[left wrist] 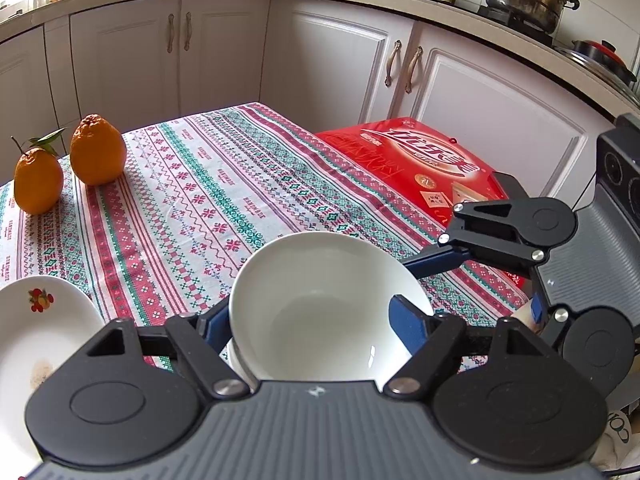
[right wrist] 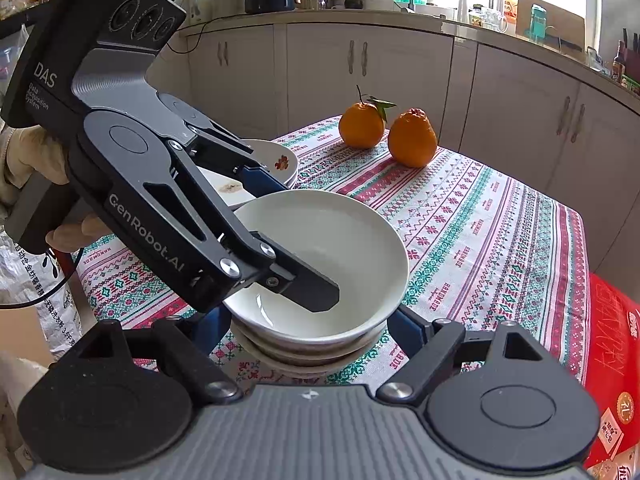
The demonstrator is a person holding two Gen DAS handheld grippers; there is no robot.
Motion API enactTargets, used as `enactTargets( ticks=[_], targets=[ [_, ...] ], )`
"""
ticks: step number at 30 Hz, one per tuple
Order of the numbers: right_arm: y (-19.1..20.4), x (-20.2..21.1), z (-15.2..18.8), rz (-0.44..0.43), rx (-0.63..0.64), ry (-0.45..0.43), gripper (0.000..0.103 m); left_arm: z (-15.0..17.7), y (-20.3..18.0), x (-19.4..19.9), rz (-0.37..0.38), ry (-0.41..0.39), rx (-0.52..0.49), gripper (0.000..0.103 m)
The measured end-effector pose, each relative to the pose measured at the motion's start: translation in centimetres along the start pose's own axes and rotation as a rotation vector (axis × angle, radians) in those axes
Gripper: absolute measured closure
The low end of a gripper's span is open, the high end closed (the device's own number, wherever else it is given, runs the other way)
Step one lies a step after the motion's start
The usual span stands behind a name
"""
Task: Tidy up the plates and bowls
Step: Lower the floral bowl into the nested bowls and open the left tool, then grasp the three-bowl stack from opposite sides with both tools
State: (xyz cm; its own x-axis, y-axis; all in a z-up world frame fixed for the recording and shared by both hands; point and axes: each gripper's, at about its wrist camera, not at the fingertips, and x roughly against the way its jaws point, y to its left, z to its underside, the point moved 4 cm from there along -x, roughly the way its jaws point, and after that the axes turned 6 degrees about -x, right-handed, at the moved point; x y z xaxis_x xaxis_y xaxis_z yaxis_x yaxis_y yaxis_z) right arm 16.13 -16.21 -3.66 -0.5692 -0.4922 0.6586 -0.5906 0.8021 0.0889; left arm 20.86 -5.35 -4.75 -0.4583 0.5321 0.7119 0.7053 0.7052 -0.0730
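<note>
A plain white bowl (left wrist: 324, 308) (right wrist: 332, 256) sits tilted on top of a stack of white bowls (right wrist: 304, 350) on the patterned tablecloth. My left gripper (left wrist: 316, 326) (right wrist: 280, 236) is shut on the top bowl's rim, one finger inside, one outside. My right gripper (right wrist: 308, 330) is open, its blue fingers (right wrist: 408, 334) on either side of the bowl stack low down; it also shows in the left wrist view (left wrist: 486, 274) to the right of the bowl. A stack of white plates with a fruit print (left wrist: 36, 328) (right wrist: 276, 164) lies left of the bowls.
Two oranges (left wrist: 68, 164) (right wrist: 388, 132) stand at the far side of the table (left wrist: 224, 184). A red gift box (left wrist: 424, 164) (right wrist: 612, 364) lies beside the table's right edge. Kitchen cabinets and a counter with pots run behind.
</note>
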Motion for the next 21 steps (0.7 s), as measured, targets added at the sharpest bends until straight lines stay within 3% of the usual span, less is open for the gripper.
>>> enactTargets(
  ticks=[7, 11, 14, 17, 21],
  targets=[
    [0.1, -0.2, 0.3, 0.000, 0.003, 0.015, 0.014, -0.2, 0.1, 0.1, 0.000, 0.000, -0.003, 0.021],
    [0.3, 0.5, 0.2, -0.004, 0.020, -0.021, 0.000, -0.7, 0.3, 1.1, -0.037, -0.033, -0.017, 0.014],
    [0.6, 1.2, -0.1, 0.003, 0.042, -0.035, 0.000, -1.1, 0.5, 2.3, -0.061, -0.057, -0.034, 0.013],
    [0.6, 1.5, 0.3, 0.027, 0.064, -0.038, 0.000, -1.0, 0.4, 3.6, -0.108, -0.089, -0.075, 0.005],
    [0.1, 1.7, 1.3, 0.038, 0.073, -0.017, 0.000, 0.6, 0.0, 5.3, -0.146, -0.115, -0.132, 0.002]
  ],
)
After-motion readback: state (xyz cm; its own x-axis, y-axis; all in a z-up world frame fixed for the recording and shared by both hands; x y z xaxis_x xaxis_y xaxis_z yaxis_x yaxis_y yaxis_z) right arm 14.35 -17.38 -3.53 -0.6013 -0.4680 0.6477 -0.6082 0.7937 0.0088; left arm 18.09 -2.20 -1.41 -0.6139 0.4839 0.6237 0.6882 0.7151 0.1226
